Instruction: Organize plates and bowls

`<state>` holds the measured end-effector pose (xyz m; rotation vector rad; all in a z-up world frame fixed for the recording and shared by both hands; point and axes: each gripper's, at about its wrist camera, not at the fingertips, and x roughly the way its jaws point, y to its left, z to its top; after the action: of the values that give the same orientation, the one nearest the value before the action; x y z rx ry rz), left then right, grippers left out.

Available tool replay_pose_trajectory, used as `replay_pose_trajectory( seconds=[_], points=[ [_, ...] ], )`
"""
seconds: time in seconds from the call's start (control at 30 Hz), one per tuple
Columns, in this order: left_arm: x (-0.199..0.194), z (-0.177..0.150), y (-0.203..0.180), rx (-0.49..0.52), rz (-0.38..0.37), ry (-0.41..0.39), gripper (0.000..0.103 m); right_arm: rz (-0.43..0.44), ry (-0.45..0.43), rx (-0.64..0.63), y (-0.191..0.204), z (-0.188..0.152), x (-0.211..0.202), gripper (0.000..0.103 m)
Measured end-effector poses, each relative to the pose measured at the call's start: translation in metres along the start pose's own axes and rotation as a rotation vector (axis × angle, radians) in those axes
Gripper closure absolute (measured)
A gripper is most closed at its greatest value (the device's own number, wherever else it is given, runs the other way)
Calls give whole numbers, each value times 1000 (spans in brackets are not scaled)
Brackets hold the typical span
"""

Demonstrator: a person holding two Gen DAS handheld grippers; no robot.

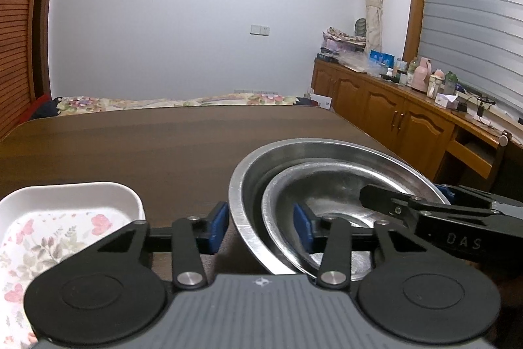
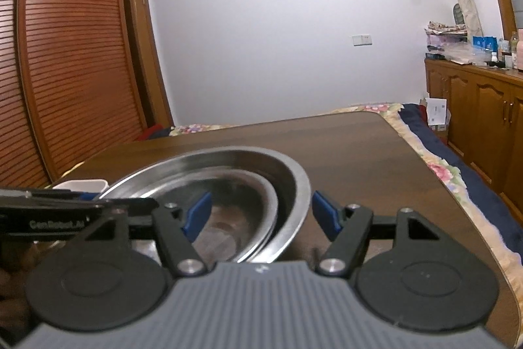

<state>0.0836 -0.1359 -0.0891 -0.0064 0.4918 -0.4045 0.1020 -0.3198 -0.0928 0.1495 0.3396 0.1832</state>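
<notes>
A large steel bowl (image 1: pixel 251 172) sits on the brown table (image 1: pixel 130 146) with a smaller steel bowl (image 1: pixel 327 188) nested inside it, shifted toward the near side. My left gripper (image 1: pixel 260 228) is open, its pads straddling the left rims of both bowls. My right gripper (image 2: pixel 260 213) is open, its pads straddling the right rims of the large bowl (image 2: pixel 294 185) and the smaller bowl (image 2: pixel 258 192). Each gripper shows in the other's view. A white rectangular dish with a floral print (image 1: pixel 65 218) lies left of the bowls.
The table's far edge (image 1: pixel 183 108) borders a bed with a floral cover (image 1: pixel 163 102). Wooden cabinets with bottles (image 1: pixel 408 107) stand to the right. A louvered wardrobe (image 2: pixel 72 54) stands at the left. The white dish's corner (image 2: pixel 81 184) shows behind the left gripper.
</notes>
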Motion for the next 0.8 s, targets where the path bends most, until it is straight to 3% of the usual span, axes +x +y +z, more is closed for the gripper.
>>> replay_pose_trajectory(
  seconds=[0.03, 0.3, 0.8],
  points=[
    [-1, -1, -1, 1, -4, 2, 67, 1, -1, -1, 1, 0, -1, 40],
    [-5, -3, -5, -9, 1, -9, 72, -14, 11, -2, 5, -2, -1, 62],
    [-30, 24, 0, -7, -19, -69, 72, -18, -24, 5, 19, 22, -16, 64]
  ],
)
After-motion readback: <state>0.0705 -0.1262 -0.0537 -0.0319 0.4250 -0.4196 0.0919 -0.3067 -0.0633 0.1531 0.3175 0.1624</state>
